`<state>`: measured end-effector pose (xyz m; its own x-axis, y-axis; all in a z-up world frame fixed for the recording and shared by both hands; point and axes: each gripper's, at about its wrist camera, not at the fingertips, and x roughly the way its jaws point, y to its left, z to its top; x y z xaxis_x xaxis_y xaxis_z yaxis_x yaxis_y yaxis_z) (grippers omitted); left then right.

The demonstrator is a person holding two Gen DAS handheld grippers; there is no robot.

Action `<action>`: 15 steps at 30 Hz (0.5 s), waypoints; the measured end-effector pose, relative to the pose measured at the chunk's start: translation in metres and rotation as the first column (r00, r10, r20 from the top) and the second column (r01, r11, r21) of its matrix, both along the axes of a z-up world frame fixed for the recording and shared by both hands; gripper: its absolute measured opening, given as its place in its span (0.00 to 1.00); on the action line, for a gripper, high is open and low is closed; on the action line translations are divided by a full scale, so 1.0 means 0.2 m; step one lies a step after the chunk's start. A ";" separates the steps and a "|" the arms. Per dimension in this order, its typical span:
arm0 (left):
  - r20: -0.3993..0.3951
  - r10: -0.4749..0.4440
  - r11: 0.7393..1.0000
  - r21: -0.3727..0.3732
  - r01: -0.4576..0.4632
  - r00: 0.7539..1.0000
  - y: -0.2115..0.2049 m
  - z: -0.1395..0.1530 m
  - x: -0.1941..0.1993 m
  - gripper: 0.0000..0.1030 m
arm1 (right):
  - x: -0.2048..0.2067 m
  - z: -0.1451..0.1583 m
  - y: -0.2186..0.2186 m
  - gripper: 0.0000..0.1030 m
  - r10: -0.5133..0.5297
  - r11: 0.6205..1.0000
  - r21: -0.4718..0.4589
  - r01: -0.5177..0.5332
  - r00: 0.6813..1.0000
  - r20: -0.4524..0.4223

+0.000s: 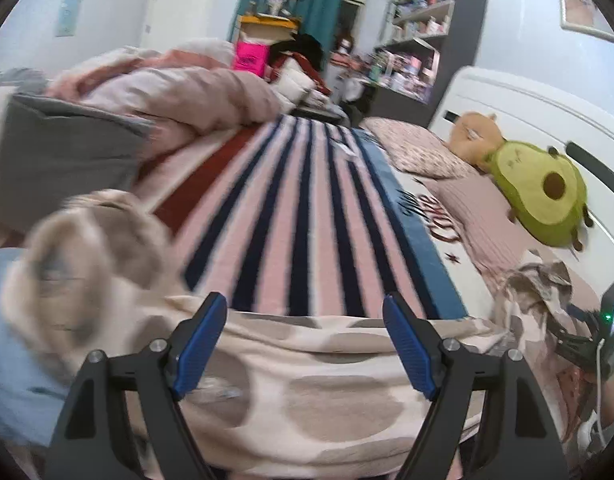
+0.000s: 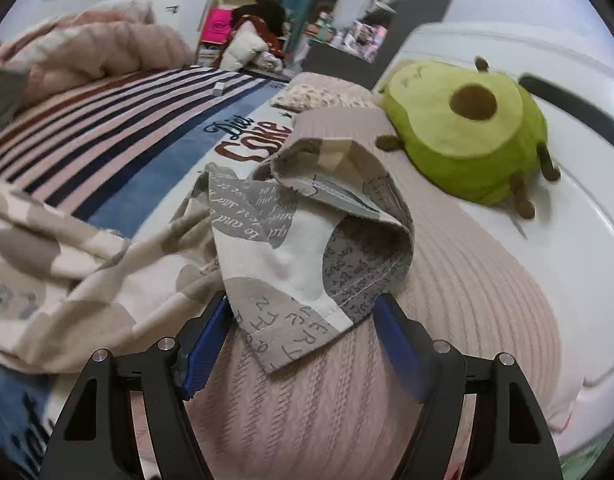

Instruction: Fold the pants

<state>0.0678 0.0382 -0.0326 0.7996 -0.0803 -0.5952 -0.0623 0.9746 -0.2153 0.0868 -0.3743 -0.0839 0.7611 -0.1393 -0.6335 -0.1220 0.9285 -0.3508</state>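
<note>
The pants (image 1: pixel 307 392) are beige and cream with grey-brown patches and printed letters, spread on a striped bed cover. In the left wrist view my left gripper (image 1: pixel 305 312) is open, its blue pads wide apart just above the flat fabric. A bunched part of the pants (image 1: pixel 87 256) rises at the left, blurred. In the right wrist view my right gripper (image 2: pixel 301 312) is open, and a raised, folded end of the pants (image 2: pixel 307 248) lies between its pads on a pink ribbed pillow (image 2: pixel 447 320). The right gripper's body shows at the left wrist view's right edge (image 1: pixel 599 332).
A green avocado plush (image 2: pixel 467 132) lies by the white headboard (image 2: pixel 587 160), with a brown plush (image 1: pixel 473 136) beside it. A pink duvet (image 1: pixel 167 88) and a grey cushion (image 1: pixel 59 152) are piled at the left. A shelf unit (image 1: pixel 427 32) stands beyond the bed.
</note>
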 end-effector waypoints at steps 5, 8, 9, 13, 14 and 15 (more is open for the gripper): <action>-0.032 -0.080 0.997 0.012 0.080 0.996 -0.15 -0.05 0.15 0.75 | 0.05 0.07 -0.07 0.09 -0.027 0.999 0.031 0.025 0.998 0.062; -0.037 -0.111 0.994 0.010 0.111 0.993 -0.19 -0.06 0.21 0.75 | 0.12 0.16 -0.13 0.09 -0.039 0.992 0.125 0.032 0.998 0.058; -0.037 -0.116 0.993 0.013 0.117 0.993 -0.20 -0.07 0.23 0.75 | 0.15 0.18 -0.15 0.09 -0.046 0.991 0.126 0.038 0.997 0.064; -0.039 -0.122 0.993 0.005 0.122 0.992 -0.19 -0.08 0.26 0.75 | 0.32 0.26 -0.17 0.09 -0.059 0.988 0.145 0.050 0.996 0.063; -0.041 -0.119 0.993 0.003 0.119 0.992 -0.18 -0.09 0.26 0.75 | 0.36 0.27 -0.18 0.09 -0.060 0.986 0.160 0.049 0.996 0.063; -0.042 -0.116 0.993 0.005 0.116 0.992 -0.17 -0.09 0.26 0.75 | 0.41 0.29 -0.18 0.09 -0.061 0.984 0.172 0.048 0.996 0.068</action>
<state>0.1198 0.0048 -0.0511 0.7594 -0.1667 -0.6289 0.0423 0.9772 -0.2080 0.1689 -0.4106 -0.0260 0.8000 -0.0770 -0.5950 -0.0496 0.9798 -0.1935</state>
